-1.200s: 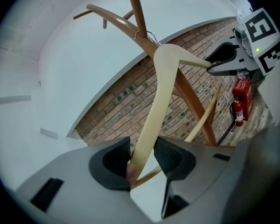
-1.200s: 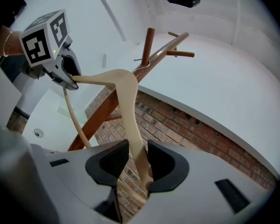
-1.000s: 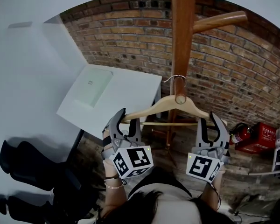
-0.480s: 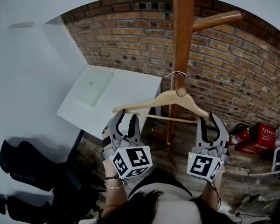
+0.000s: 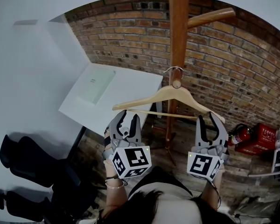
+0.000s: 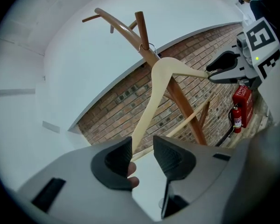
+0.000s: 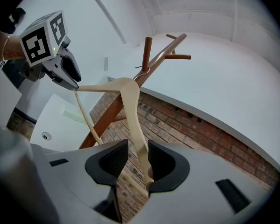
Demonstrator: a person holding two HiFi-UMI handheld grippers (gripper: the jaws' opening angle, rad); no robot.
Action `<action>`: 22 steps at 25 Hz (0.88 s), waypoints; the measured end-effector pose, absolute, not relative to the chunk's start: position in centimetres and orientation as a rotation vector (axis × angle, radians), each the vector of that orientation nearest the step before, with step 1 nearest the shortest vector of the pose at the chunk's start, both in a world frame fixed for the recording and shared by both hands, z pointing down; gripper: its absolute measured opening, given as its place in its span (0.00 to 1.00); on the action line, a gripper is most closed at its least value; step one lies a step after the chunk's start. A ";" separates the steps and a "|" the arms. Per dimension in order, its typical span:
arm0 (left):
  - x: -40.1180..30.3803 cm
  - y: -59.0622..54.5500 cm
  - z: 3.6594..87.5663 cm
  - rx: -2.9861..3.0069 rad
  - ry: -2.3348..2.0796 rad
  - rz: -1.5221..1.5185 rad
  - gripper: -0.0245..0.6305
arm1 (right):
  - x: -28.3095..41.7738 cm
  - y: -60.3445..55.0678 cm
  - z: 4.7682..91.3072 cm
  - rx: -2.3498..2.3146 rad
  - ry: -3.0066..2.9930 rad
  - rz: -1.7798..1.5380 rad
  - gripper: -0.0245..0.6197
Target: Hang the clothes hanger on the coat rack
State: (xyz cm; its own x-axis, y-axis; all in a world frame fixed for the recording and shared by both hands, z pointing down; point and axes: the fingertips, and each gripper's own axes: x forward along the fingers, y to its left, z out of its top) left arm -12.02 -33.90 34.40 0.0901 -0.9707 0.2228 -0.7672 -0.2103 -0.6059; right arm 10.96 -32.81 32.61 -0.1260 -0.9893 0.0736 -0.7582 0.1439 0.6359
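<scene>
A white table [image 5: 135, 90] stands by the brick wall [image 5: 233, 69]; a fire extinguisher [image 5: 241, 133] sits beside a red box [image 5: 266, 136].

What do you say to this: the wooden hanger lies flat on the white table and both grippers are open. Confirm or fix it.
Wrong about the table. The head view shows the wooden hanger hanging by its hook on a peg of the coat rack, not flat on the white table. The left gripper and the right gripper are open.
</scene>
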 end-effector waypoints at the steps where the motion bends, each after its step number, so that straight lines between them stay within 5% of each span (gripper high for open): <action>1: -12.0 -33.6 34.3 -2.054 1.725 -0.841 0.26 | 10.9 -32.7 32.5 1.662 -1.951 -0.629 0.25; 22: -9.0 -26.7 35.1 -2.250 1.823 -0.614 0.18 | 10.5 -28.5 33.5 1.590 -2.154 -0.600 0.24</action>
State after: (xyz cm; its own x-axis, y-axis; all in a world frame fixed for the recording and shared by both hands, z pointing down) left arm -9.00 -26.66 35.14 0.1626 -0.9659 0.2016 -0.8910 -0.2315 -0.3906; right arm 10.51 -28.55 33.54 -0.2767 -0.9590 0.0608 -0.7895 0.2630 0.5546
